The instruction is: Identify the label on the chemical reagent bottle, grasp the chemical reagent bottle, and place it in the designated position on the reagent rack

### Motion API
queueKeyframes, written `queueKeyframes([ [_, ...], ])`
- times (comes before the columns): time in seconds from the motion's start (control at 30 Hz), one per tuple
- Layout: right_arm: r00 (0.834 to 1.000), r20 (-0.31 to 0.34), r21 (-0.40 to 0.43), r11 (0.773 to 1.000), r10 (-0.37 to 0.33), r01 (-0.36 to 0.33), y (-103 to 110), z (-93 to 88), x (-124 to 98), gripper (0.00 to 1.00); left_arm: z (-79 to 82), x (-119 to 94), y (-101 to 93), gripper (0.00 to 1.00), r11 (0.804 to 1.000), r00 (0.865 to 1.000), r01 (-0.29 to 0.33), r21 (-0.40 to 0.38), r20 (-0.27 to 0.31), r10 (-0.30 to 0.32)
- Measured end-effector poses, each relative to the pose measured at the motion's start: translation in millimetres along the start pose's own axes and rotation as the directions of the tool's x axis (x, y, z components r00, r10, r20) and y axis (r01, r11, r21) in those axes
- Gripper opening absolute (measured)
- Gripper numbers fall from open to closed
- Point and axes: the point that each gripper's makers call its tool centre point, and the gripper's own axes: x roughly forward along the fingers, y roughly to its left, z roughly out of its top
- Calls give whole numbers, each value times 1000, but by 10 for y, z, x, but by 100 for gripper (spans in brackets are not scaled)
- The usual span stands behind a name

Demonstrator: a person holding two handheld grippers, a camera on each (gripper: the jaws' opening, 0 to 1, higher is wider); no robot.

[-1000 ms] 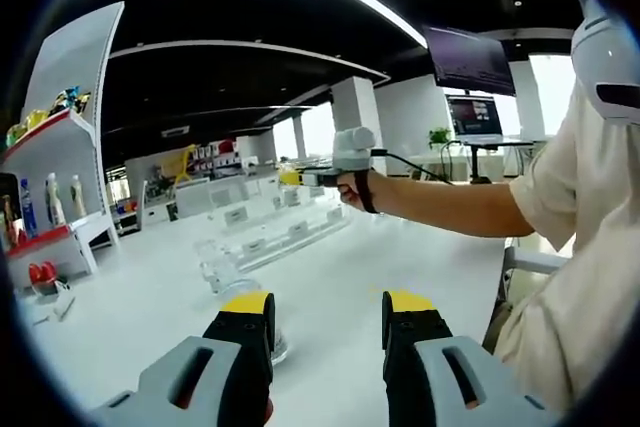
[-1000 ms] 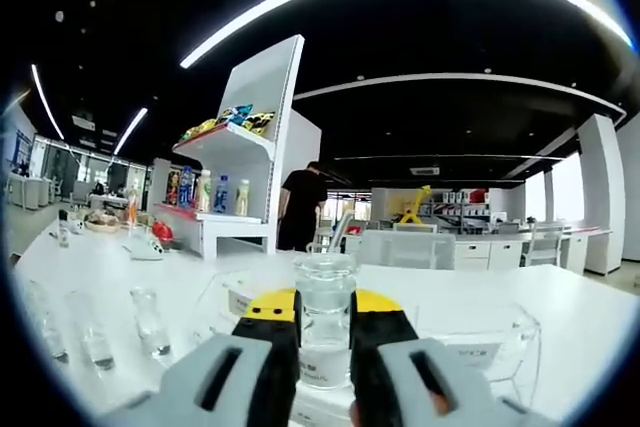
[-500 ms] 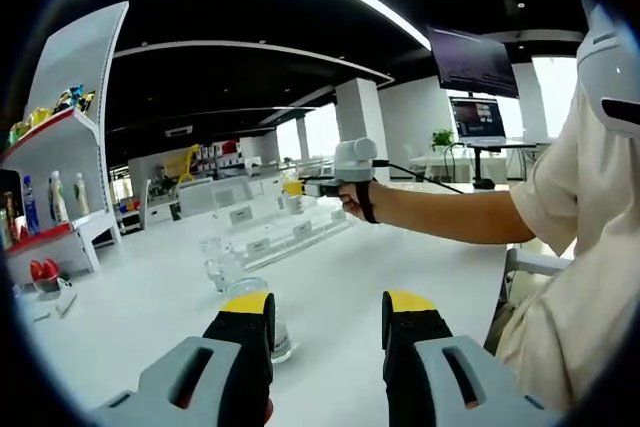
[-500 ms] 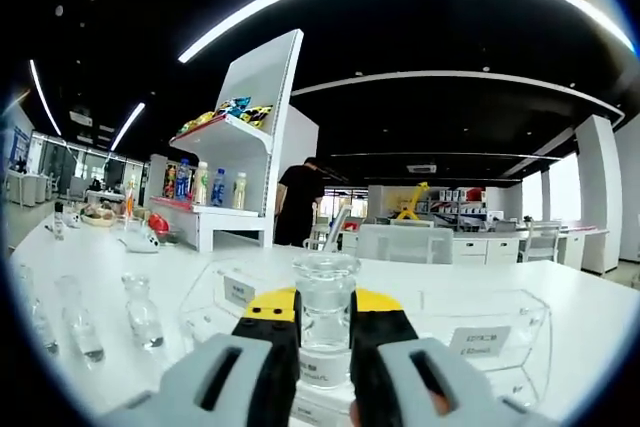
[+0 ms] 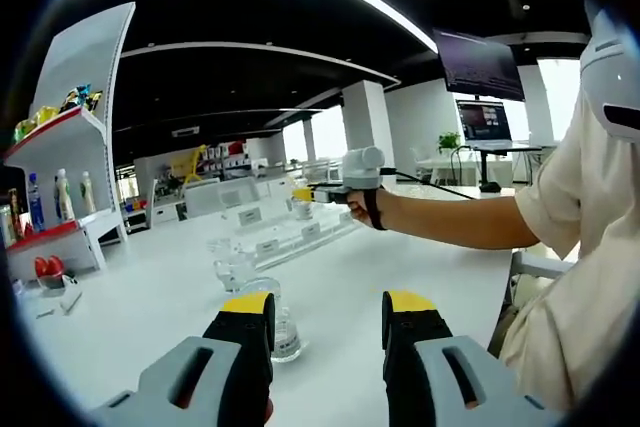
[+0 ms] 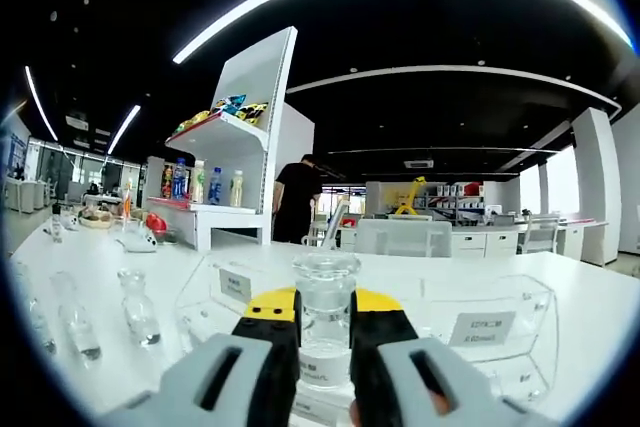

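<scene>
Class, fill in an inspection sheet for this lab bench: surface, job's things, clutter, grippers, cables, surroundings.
Surface: white table, bare between items.
Job's things: clear reagent bottle held upright before the tiered clear rack; more bottles standing beside it.
Clutter: nothing seen.
Grippers: right gripper shut on the bottle; left gripper open, with a bottle behind it.
Cables: black cable trailing from the right gripper.
Surroundings: shelf unit, person in black, monitor.
</scene>
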Motion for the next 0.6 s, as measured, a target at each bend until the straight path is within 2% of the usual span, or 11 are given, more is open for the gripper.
queueKeyframes([
  [0.17, 1000, -3, 12, 1000, -4, 4, -60, -38, 61, 18, -15, 23, -20, 44, 1000, 1000, 6, -1, -3, -6],
  [0.6, 1000, -25, 12, 1000, -2, 3, -49, -208, 122, 18, -4, 11, 0, 44, 1000, 1000, -4, -5, 0, 4],
])
